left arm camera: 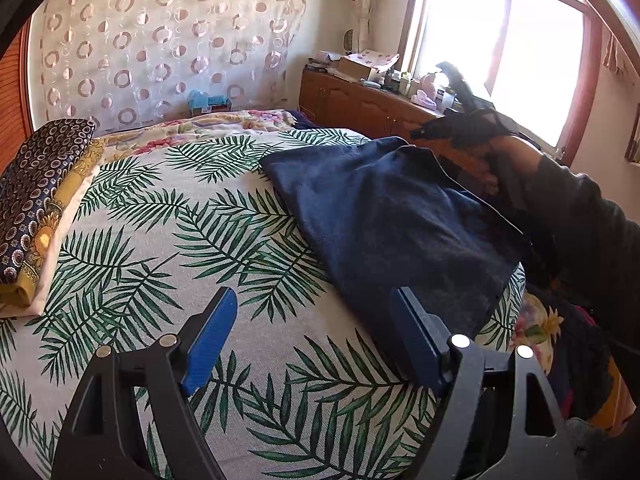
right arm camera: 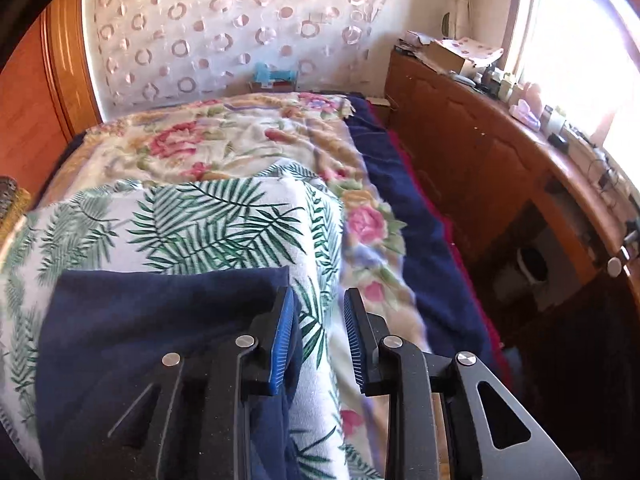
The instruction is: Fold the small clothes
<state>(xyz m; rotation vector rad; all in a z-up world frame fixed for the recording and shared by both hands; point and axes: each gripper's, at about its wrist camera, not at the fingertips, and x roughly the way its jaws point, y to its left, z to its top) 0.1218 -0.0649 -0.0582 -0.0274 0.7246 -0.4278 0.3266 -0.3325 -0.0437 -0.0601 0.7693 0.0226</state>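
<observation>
Both grippers empty: left gripper (left arm camera: 316, 340) wide apart above leaf-print cover (left arm camera: 160, 240); right gripper (right arm camera: 318, 340) narrowly parted beside navy garment (right arm camera: 140, 332).

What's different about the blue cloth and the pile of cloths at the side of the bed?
The blue cloth is plain dark blue; the pile has patterns of rings and yellow flowers. The blue cloth is a single piece lying loose and rumpled; the pile is several pieces folded and stacked. Both rest on the leaf-print cover.
</observation>
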